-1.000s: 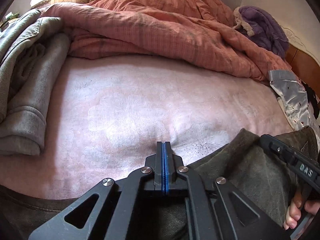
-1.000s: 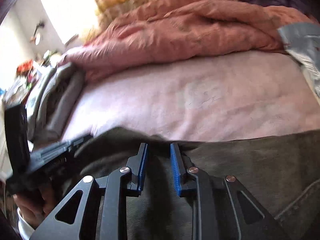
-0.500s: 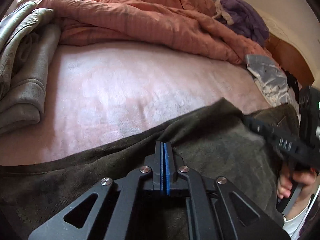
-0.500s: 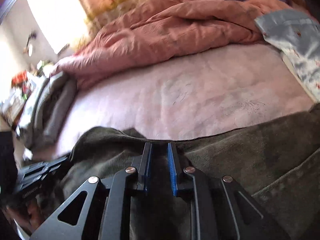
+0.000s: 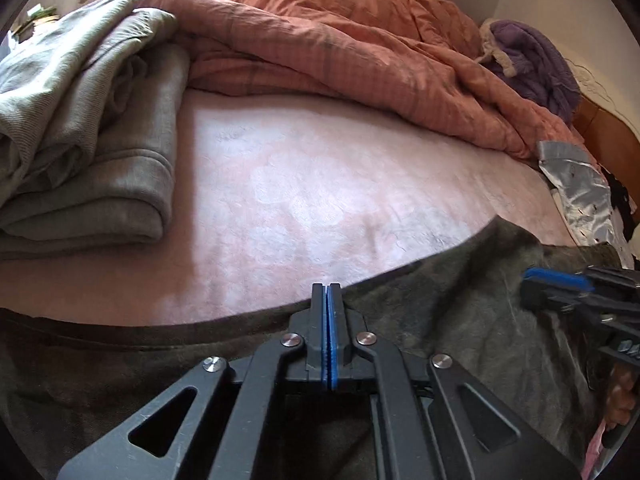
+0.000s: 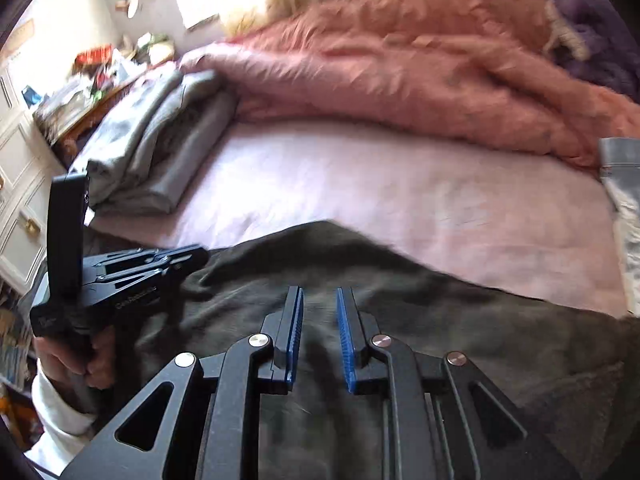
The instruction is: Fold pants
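Since a second ago the dark olive fleece pants have slid up over the pale pink bedsheet, their raised corner now reaching toward two o'clock in the left wrist view; in the right wrist view more of the room has swung in at nine o'clock.

Both hands work the near edge of the bed, presumably so the cloth can be carried across the bare sheet toward twelve o'clock; the left gripper has its blue pads pressed flat together, with the pants' edge lying right at the tips, yet whether any cloth is pinched there cannot be told; the right gripper keeps a narrow gap between its blue pads, fabric visible beneath that gap but not clearly clamped, so its jaws stand slightly apart.

A stack of folded grey knit garments sits at nine to ten o'clock, likely finished work kept clear of the folding space; the rumpled salmon checked quilt is pushed back at twelve o'clock for the same reason; a purple fleece bundle rests at two o'clock.
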{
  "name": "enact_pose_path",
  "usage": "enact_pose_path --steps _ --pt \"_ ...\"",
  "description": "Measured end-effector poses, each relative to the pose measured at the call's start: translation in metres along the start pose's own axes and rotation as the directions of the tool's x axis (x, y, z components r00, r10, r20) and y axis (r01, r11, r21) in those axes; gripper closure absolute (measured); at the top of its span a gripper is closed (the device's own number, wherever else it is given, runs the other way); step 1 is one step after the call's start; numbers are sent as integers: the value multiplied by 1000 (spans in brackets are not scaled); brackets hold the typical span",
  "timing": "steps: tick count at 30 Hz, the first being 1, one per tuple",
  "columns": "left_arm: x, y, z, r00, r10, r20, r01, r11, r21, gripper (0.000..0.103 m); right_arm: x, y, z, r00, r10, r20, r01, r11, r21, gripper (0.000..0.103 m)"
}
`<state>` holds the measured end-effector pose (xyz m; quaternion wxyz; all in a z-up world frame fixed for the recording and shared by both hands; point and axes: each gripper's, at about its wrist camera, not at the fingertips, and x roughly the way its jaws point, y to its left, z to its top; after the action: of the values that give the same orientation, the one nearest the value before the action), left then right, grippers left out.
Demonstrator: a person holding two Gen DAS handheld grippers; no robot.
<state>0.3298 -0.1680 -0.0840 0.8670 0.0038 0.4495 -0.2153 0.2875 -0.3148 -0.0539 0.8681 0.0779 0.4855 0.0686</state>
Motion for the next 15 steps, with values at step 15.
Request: enact_pose_path --steps 15 --pt "2 5 -2 1000 24 5 -24 1000 -18 100 0 -14 30 993 -84 89 70 987 148 85"
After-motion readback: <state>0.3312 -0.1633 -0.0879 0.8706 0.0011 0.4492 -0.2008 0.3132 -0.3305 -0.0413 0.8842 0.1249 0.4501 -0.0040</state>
